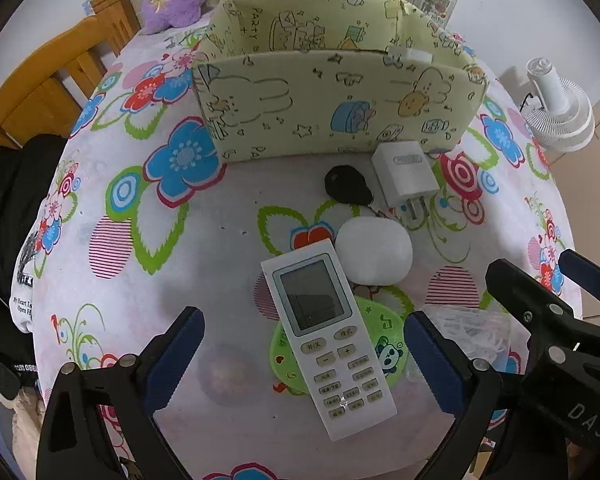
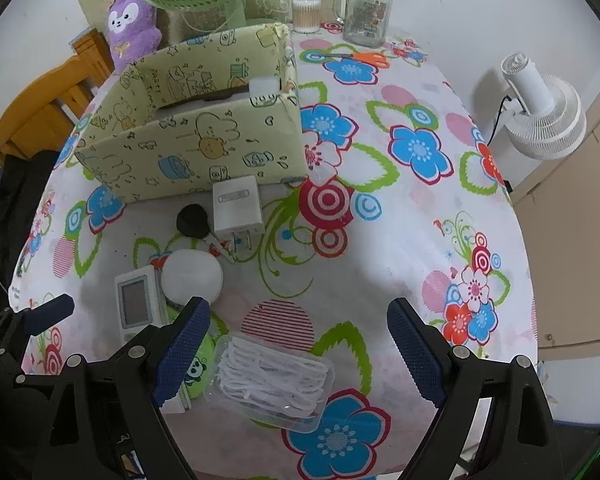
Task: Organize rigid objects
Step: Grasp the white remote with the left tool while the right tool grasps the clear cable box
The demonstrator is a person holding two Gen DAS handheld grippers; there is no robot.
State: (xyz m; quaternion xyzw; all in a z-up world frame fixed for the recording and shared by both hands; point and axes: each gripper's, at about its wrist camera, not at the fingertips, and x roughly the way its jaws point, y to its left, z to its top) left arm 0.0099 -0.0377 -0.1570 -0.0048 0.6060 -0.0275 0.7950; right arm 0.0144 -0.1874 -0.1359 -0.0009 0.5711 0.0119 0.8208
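White remote (image 1: 327, 342) (face-up) atop green dish (image 1: 384, 344)

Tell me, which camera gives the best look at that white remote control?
The left wrist view. There the remote control lies whole between the open fingers of the left gripper, screen and buttons plain, resting partly on a green dish. In the right wrist view only its screen end shows; the right gripper hides the rest.

Green disc (image 1: 384, 340) half under remote (image 1: 326, 344); box (image 1: 332, 60) interior unseen.
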